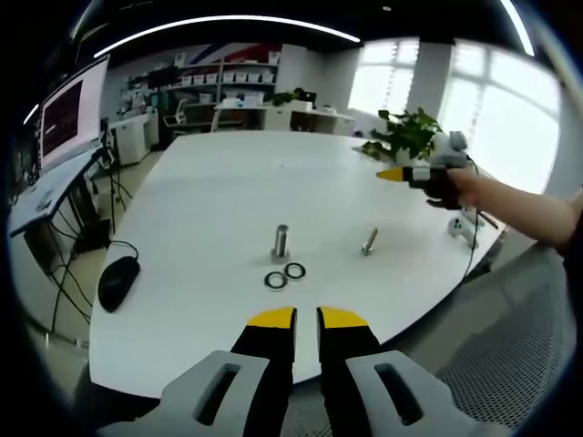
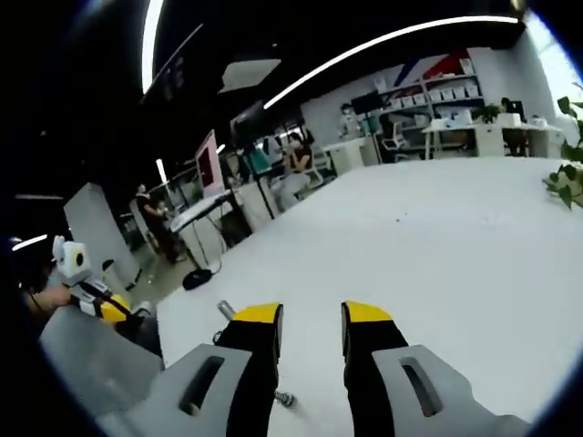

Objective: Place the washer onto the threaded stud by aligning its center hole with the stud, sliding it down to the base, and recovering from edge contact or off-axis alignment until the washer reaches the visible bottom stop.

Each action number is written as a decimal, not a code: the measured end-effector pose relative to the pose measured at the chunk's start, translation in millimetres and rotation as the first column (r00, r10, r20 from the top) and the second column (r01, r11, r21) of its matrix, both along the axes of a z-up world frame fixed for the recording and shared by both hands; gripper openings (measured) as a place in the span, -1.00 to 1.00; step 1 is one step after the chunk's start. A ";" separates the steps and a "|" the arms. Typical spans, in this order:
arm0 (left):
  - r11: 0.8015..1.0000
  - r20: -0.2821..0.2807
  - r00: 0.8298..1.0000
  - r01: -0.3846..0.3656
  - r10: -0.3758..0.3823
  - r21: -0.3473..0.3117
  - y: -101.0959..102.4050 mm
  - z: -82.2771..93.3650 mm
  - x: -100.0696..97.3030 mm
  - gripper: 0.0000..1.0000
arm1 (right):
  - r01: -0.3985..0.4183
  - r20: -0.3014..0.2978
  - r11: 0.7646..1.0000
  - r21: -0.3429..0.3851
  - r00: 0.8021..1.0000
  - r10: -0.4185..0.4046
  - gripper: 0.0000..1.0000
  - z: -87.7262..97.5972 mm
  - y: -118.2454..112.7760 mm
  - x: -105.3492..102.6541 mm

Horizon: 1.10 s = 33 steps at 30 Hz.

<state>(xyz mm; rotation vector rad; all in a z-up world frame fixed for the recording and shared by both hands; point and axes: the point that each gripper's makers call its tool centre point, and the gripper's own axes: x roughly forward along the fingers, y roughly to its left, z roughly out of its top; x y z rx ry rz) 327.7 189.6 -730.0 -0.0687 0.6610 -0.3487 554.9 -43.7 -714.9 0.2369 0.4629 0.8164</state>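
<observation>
On the big white oval table [image 1: 209,209], going left to right in the left gripper view: a black computer mouse [image 1: 117,281] lies near the left edge, then an upright silver threaded stud [image 1: 280,242] stands on its base, with two dark metal ring washers [image 1: 284,275] flat on the table just in front of it, side by side and touching or nearly so. Further right a second silver bolt [image 1: 369,241] lies tilted on the table, apart from the stud. At the far right the right hand-held gripper [image 1: 401,174] hangs above the table, held by a person's hand [image 1: 455,187].

The left hand-held gripper [image 1: 307,318] has its yellow-tipped jaws parted by a narrow gap with nothing between them, so it is released. In the right gripper view the right hand-held gripper's jaws [image 2: 312,313] are also apart and empty, and a small silver bolt [image 2: 285,398] lies on the table between them.

Count: one stud, two washers, one loose bolt, one mouse, two hand-held grippers.

Risks, as I judge them: the washers lie flat and thin, so the jaws could skid over a rim or nudge both rings at once (they sit that close). A washer pinched off-level would likely catch its edge on the stud's top or bind on the threads. The stud itself could be knocked over by a clumsy approach.
</observation>
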 end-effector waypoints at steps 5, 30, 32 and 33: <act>1.000 0.011 1.000 0.000 0.000 -0.006 -0.6 2.0 0.9 -0.87 | 0.053 -0.010 0.990 0.134 0.999 -0.053 -0.44 33.3 -5.8 7.0; 0.997 0.015 0.997 0.070 -0.070 0.026 -9.4 2.8 -2.6 -0.91 | -0.005 0.129 1.000 -0.007 0.992 0.006 -0.41 71.3 -66.7 -133.8; 0.997 0.010 0.997 0.075 -0.075 0.029 -9.5 1.7 -2.9 -0.91 | -0.022 0.101 1.000 -0.013 0.995 0.023 -0.41 63.0 -63.2 -147.3; 0.997 0.007 0.997 0.077 -0.078 0.029 -9.8 1.1 -3.1 -0.91 | -0.024 0.091 1.000 -0.015 0.995 0.026 -0.41 59.6 -61.5 -153.0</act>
